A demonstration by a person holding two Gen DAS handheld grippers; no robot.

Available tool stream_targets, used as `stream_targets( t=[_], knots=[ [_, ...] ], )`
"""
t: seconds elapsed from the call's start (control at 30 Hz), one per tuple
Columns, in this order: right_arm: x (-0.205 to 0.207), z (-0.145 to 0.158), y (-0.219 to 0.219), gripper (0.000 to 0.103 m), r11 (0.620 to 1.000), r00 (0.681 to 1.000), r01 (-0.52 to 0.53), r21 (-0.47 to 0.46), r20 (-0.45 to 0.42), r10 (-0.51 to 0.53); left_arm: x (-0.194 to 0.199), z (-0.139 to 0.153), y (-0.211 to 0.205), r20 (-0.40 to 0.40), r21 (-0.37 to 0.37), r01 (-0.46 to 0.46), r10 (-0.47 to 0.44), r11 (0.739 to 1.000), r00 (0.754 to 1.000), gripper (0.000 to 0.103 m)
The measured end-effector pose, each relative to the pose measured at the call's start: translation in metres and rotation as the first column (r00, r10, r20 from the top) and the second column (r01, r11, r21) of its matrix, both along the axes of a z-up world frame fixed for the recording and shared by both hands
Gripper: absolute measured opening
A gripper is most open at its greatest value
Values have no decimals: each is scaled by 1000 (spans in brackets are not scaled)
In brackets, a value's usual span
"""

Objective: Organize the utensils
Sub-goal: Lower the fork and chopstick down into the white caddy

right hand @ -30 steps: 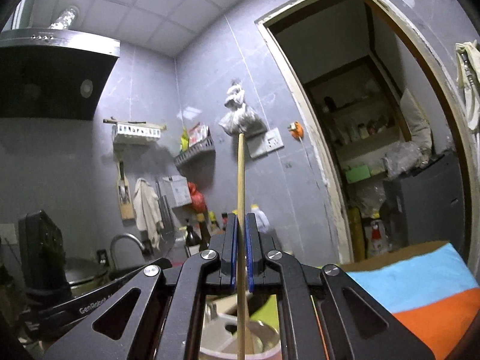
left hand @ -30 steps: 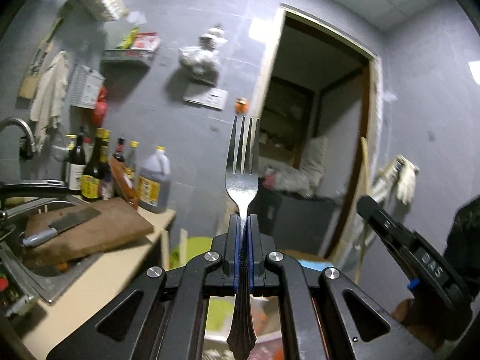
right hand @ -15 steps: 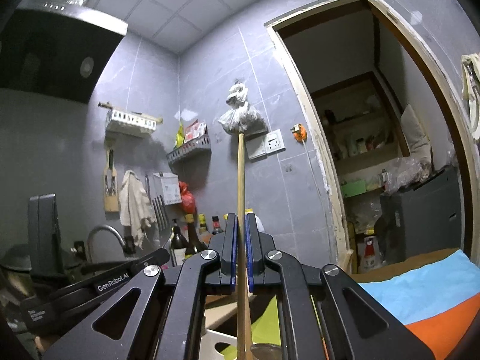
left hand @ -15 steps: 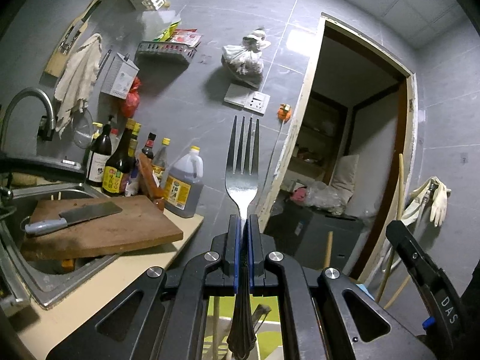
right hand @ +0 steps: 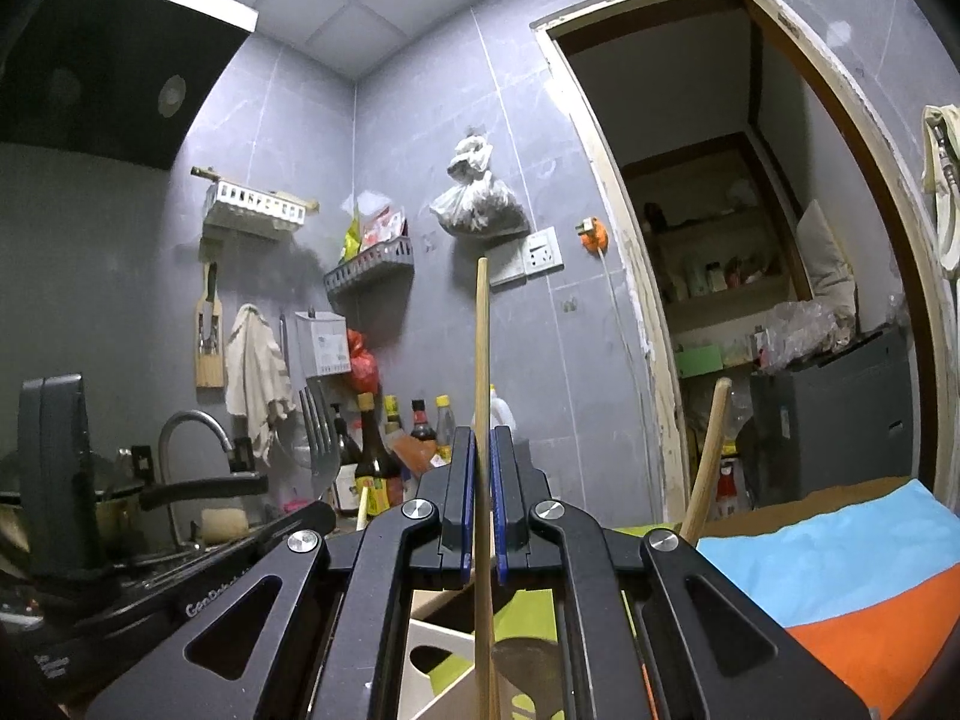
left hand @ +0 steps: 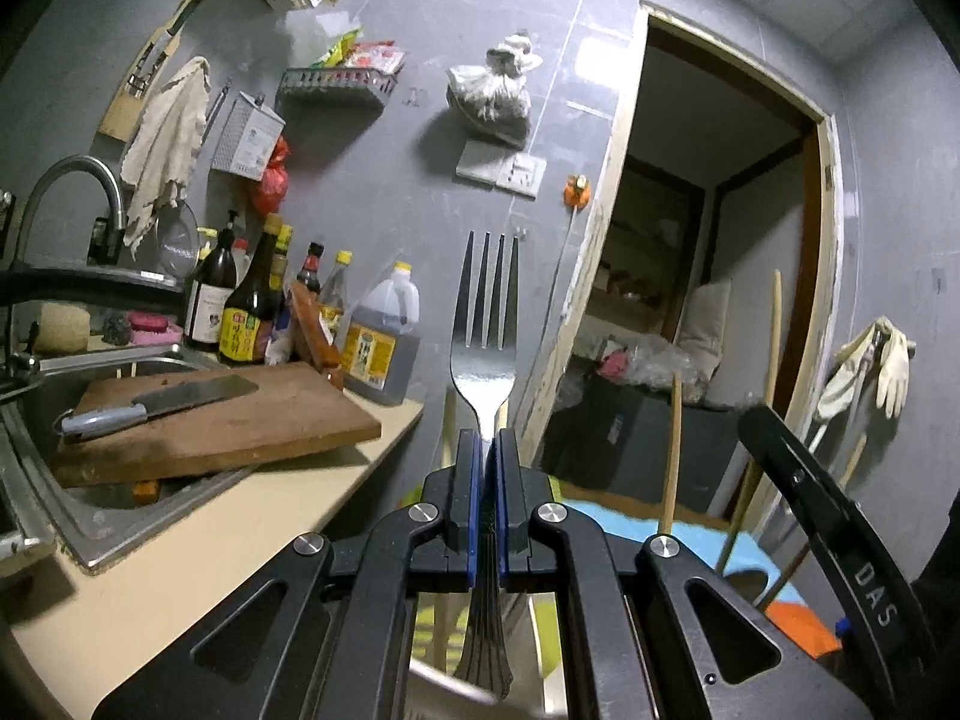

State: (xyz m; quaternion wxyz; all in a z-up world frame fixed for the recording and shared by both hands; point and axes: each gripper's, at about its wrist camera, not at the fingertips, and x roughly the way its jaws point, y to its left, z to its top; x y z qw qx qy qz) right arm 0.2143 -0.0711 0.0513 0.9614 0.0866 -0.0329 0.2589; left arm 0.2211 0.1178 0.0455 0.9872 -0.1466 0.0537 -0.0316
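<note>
My left claw point(left hand: 486, 450) is closed tight on the neck of a metal fork point(left hand: 485, 324). The tines stand up and the handle hangs down toward a container below, which I see only in part; I think I hold it so in order that the handle goes in first. My right claw point(right hand: 485, 450) is also closed, on a single wooden chopstick point(right hand: 482, 360), held upright for the same reason. Under it is a white utensil holder point(right hand: 438, 648) with compartments, on a green mat, and one more wooden handle point(right hand: 708, 456) already leans there. In the right view I see the fork also at the left. The counter point(left hand: 240, 516) with the cutting board point(left hand: 228, 420) and the cleaver point(left hand: 162, 399) is on the left, well apart. Which compartment each piece is over, I cannot tell.
</note>
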Motion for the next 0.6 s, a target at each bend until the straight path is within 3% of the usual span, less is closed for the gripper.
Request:
stream_targets(
  t=[0.2, 0.6],
  knots=[
    [-1, -7, 2, 4, 999, 999, -4, -42, -49, 2, -7, -14, -3, -48, 4, 13, -12, 1000, 999, 3],
    [-10, -11, -6, 6, 997, 994, -28, -76, -109, 20, -24, -6, 8, -92, -41, 80, -83, 996, 992, 6]
  ],
)
